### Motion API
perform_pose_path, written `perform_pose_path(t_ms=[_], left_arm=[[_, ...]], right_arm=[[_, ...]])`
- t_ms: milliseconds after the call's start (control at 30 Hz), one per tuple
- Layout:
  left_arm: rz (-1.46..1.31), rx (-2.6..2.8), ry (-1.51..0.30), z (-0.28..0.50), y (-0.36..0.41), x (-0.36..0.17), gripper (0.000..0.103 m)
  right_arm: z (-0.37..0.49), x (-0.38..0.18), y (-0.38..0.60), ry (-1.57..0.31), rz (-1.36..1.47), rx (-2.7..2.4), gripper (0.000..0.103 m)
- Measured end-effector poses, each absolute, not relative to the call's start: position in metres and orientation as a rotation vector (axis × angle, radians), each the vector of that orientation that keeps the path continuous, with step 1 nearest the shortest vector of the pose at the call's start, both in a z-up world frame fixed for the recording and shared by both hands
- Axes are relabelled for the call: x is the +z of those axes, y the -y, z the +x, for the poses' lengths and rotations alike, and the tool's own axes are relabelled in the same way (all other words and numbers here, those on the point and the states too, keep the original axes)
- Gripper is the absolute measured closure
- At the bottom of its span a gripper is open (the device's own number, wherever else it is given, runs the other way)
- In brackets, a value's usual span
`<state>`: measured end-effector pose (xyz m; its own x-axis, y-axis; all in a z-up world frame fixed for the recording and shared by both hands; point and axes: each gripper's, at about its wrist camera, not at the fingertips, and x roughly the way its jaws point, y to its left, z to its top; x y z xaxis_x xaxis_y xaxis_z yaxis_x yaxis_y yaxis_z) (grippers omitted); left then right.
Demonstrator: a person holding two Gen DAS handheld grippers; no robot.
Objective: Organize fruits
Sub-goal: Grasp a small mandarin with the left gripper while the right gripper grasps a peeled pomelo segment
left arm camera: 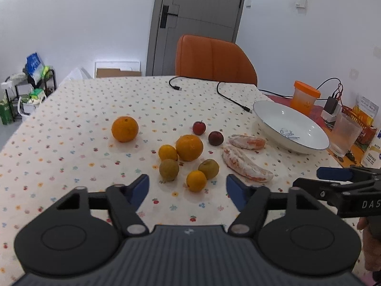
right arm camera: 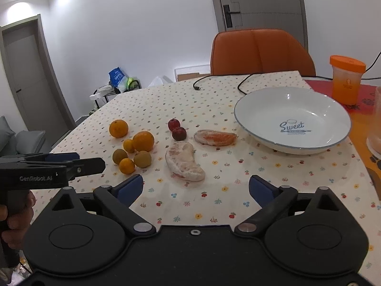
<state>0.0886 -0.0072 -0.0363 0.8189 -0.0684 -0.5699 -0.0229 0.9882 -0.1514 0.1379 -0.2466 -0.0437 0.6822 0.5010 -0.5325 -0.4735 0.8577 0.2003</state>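
Evidently both the left hand-held gripper [left arm camera: 187, 186] and right hand-held gripper [right arm camera: 196, 187] gape with nothing between them, beside the white bowl [right arm camera: 247, 119].

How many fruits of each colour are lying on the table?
Orange fruits: 4
Greenish-brown fruits: 2
Red fruits: 2
Peeled citrus segments: 2
Total: 10
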Motion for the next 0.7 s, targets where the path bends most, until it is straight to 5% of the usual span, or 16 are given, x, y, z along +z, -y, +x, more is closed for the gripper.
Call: perform_pose_path(t_ms=[633, 700], left_arm=[[-0.205, -0.069, -0.681, 0.124, 0.005, -0.062, 0.067], [-0.194, -0.071, -0.670, 0.126, 0.006, -0.064, 0.081]], right_arm=[[0.168, -0.063, 0.227, -0.667, 0.034, 0.593, 0.021], [0.171, -0.064, 0.224, -0.669, 0.029, 0.595, 0.022]])
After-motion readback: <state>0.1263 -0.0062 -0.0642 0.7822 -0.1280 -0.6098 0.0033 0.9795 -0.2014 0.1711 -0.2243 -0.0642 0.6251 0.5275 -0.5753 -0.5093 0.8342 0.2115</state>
